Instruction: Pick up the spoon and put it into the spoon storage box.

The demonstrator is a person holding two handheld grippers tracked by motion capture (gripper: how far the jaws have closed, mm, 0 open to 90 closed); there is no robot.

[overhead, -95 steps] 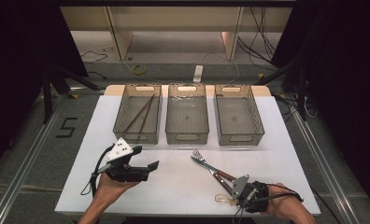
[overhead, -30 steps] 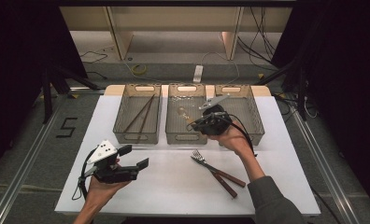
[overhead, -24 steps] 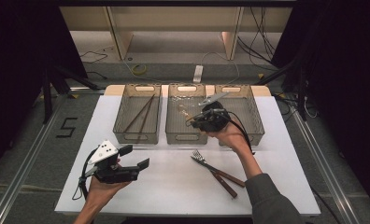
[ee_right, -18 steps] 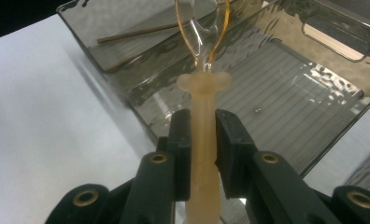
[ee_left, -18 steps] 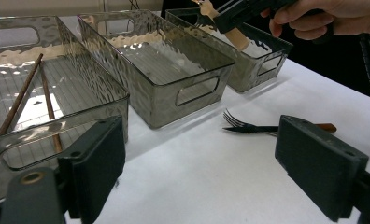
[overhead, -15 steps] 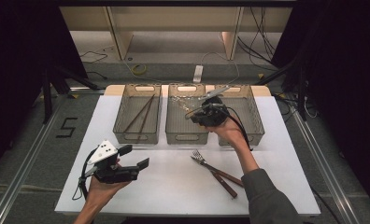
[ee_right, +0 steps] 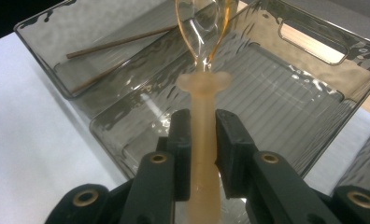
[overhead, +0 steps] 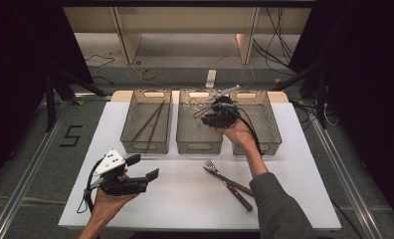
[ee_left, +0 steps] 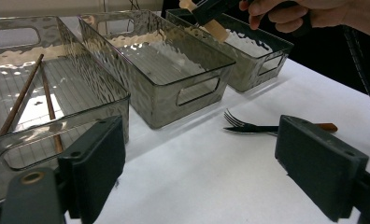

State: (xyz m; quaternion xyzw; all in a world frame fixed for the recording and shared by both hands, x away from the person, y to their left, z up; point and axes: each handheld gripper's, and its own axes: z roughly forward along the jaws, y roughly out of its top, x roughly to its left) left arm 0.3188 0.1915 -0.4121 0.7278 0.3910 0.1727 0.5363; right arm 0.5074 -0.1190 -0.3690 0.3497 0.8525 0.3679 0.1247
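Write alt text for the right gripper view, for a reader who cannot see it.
The right hand-held gripper clamps the pale handle of a spoon, its clear bowl held over the middle bin. Two chopsticks lie in the next bin.

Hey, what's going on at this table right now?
A person is sorting cutlery into three clear bins. The right gripper is shut on the pale handle of a spoon, holding it over the middle bin. The left gripper hangs open above the white table, holding nothing. Two chopsticks lie in the left bin. A fork and another wooden-handled utensil lie on the table, not yet sorted.
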